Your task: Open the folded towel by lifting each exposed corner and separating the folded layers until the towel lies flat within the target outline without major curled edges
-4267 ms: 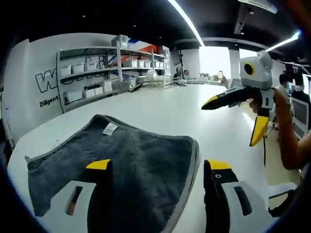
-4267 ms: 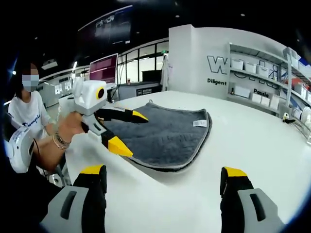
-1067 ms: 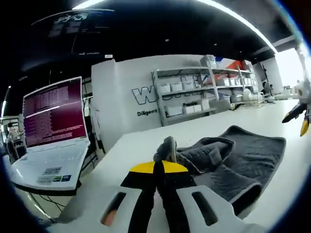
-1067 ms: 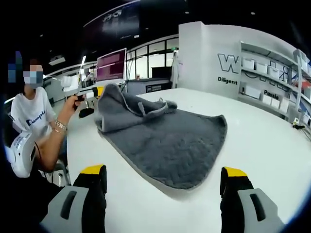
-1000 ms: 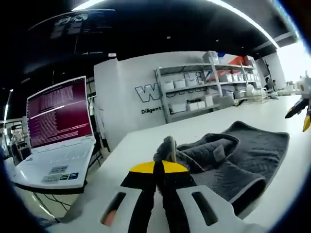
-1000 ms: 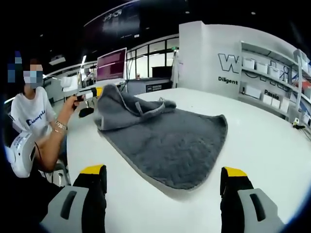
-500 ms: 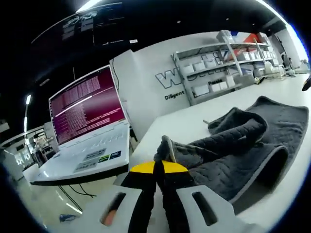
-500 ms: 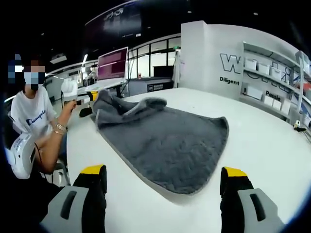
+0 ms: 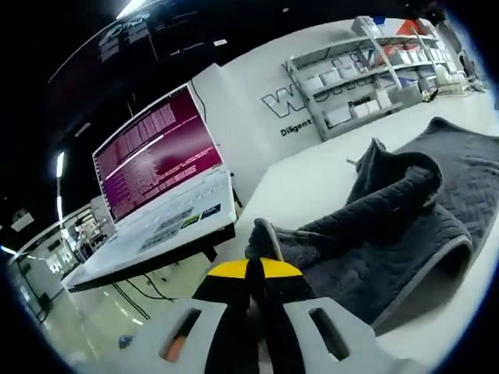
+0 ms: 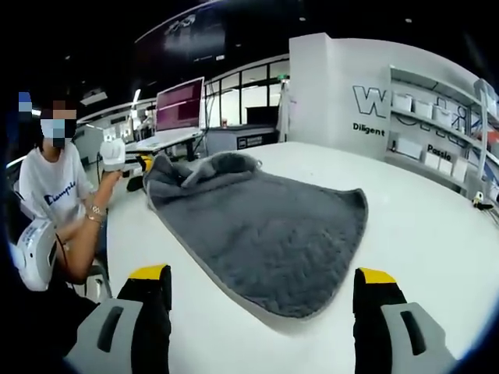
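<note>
The left gripper [image 9: 259,269], closed on a corner of the grey towel [image 10: 257,226], has pulled it further toward the bench [image 10: 421,234] edge at 9 o'clock, so the raised fold is lower than a second ago. The right gripper [image 10: 265,292] waits wide open and empty. The towel is almost one layer; only the held corner remains bunched.

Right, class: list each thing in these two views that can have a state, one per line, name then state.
Dark grey terry towel: partly unfolded, one corner bunched and lifted.
Left gripper: shut on the towel's corner.
Right gripper: open, holding nothing.
White laptop: lid open, screen lit.
White table: towel lying on it.
</note>
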{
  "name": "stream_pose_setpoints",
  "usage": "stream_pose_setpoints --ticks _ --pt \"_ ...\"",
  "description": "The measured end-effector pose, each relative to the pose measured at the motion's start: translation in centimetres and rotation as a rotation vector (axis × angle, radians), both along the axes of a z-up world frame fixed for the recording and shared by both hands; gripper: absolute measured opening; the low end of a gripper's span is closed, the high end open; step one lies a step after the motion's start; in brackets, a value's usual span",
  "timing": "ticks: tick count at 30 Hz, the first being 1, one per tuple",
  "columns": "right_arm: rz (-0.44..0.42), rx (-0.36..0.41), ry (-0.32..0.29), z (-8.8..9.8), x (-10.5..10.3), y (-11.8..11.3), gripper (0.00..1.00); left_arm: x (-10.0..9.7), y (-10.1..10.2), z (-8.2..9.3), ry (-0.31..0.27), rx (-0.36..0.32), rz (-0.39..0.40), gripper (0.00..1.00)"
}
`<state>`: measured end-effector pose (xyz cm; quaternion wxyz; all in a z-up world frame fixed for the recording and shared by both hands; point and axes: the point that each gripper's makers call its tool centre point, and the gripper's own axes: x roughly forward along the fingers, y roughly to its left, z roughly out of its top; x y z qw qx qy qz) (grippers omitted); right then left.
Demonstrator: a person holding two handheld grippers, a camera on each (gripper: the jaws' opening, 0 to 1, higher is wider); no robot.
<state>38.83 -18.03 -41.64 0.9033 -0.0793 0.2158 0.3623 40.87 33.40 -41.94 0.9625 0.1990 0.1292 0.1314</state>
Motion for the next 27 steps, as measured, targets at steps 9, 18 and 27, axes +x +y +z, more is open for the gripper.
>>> stream_pose_setpoints --ticks 9,18,27 --pt "0.014 -0.002 0.000 0.3 0.3 0.4 0.99 -0.2 -2.5 -0.2 -0.050 -0.236 -0.166 0.21" --pt "0.007 -0.004 -0.001 0.5 0.4 0.3 0.99 -0.9 -3.6 0.6 -0.070 -0.298 -0.231 0.39" --pt "0.005 -0.010 -0.002 1.6 1.4 0.2 0.99 -1.8 -6.6 2.3 -0.103 -0.366 -0.314 0.70"
